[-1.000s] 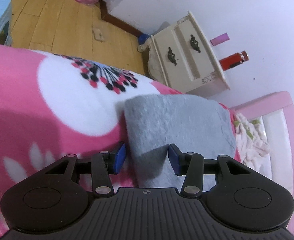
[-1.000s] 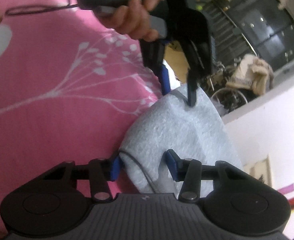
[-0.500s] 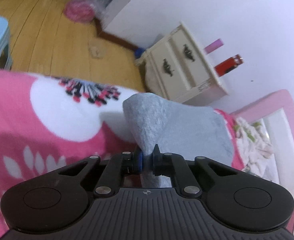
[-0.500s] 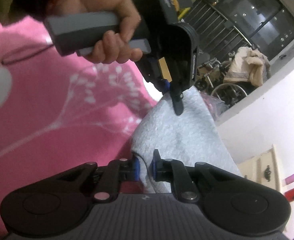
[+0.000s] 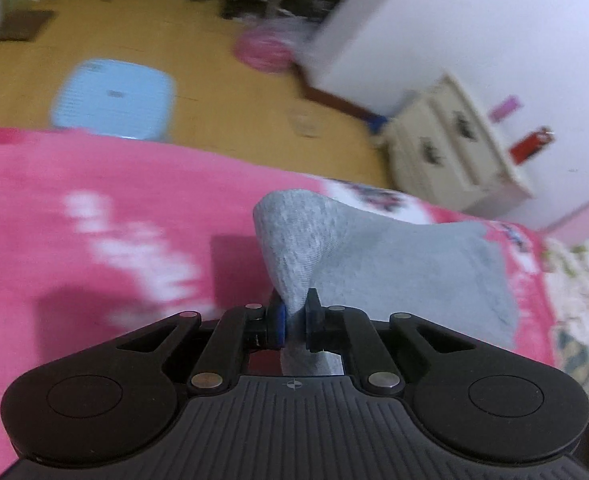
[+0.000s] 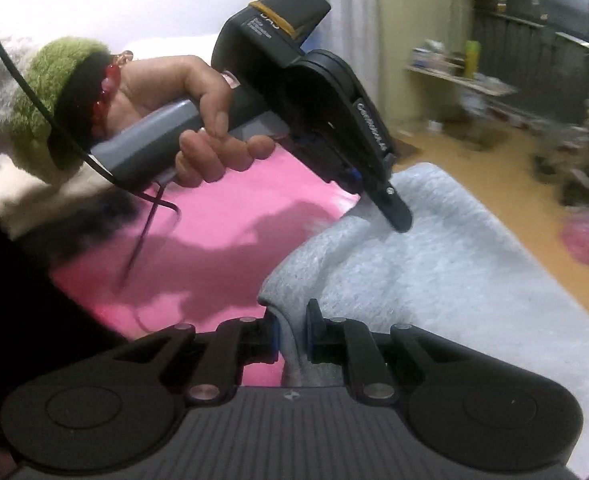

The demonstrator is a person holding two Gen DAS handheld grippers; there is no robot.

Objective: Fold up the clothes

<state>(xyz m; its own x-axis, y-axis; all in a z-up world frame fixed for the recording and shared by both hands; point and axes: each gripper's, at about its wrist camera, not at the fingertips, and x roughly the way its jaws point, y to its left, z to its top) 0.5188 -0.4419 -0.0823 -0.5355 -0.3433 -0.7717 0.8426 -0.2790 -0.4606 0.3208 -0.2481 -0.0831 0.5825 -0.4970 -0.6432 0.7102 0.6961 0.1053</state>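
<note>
1. Far left, a blue plastic stool (image 5: 114, 98) stood on the wooden floor (image 5: 222, 92) just beyond the edge of the pink bedspread (image 5: 94, 240).
2. The left hand (image 6: 190, 120), in a green-cuffed sleeve (image 6: 42, 108), gripped the handle of the left gripper (image 5: 293, 322), and there it was: jaws drawn narrow, blue pads pinching a corner of the grey garment (image 5: 394, 264).
3. That pinched corner peaked up off the bed, tented above the spread, while the rest of the cloth ran away from the pads toward the cream nightstand (image 5: 450, 148) and the pink bed frame (image 5: 582, 216), long axis slanting to the right in the left wrist view.
4. The right gripper (image 6: 292, 336) was clamped narrow too, a fold of the garment's (image 6: 434, 264) near hem bunched between its pads.
5. From the right wrist, the cloth stretched long and away toward the bed's edge and the floor, with the left gripper (image 6: 390, 208) biting the far corner.
6. So both near-side corners were up, the fabric between them sagging in a soft ridge, the far part lying flat on the pink bedspread (image 6: 222, 216).
7. Far right, the room blurred badly; clutter there could not be made out.
</note>
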